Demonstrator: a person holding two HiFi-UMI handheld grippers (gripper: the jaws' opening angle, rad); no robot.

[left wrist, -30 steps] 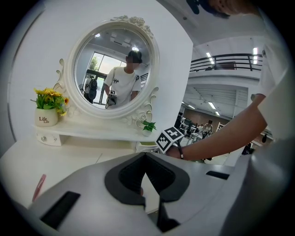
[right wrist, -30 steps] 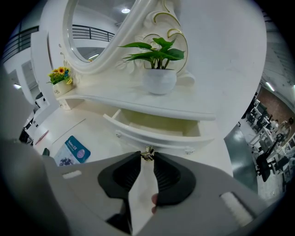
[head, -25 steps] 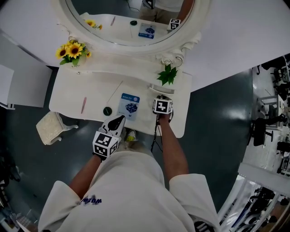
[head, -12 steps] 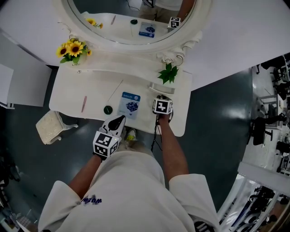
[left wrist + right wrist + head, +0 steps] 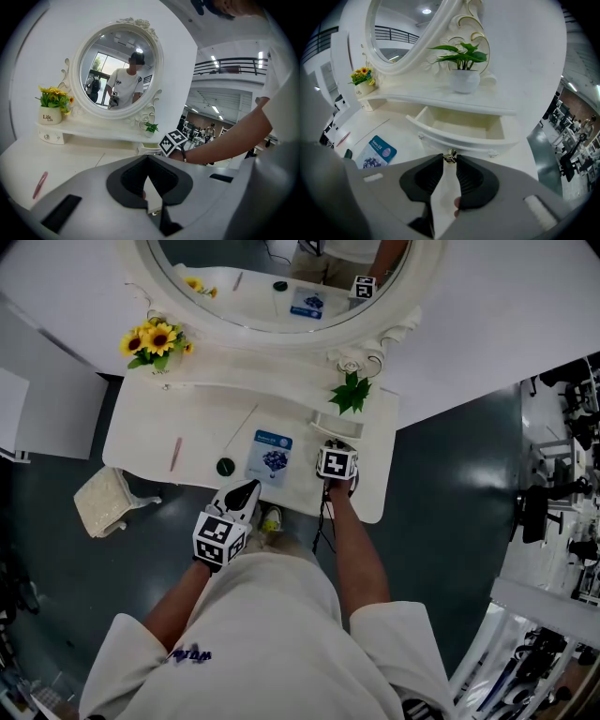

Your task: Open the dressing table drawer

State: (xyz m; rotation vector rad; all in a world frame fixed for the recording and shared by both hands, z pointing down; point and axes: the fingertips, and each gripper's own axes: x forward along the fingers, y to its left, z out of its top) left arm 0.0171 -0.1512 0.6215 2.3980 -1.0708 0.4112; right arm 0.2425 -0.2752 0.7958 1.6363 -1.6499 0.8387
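Observation:
The white dressing table (image 5: 187, 427) has a small drawer (image 5: 461, 127) under its raised shelf at the right, and it stands pulled out with its inside empty. My right gripper (image 5: 450, 160) is shut on the drawer's small brass knob (image 5: 449, 155), pinching it between the fingertips. From the head view the right gripper (image 5: 333, 448) reaches in over the table's front right, just before the drawer (image 5: 330, 424). My left gripper (image 5: 249, 487) hovers at the table's front edge, jaws shut on nothing. In the left gripper view the left gripper (image 5: 147, 156) points toward the mirror.
On the tabletop lie a blue packet (image 5: 274, 454), a dark round cap (image 5: 225, 466), a pink pen (image 5: 175, 454) and a thin stick (image 5: 239, 427). A sunflower pot (image 5: 155, 341) and a green plant (image 5: 350, 390) stand on the shelf below the oval mirror (image 5: 281, 277). A cushioned stool (image 5: 108, 502) sits at the left.

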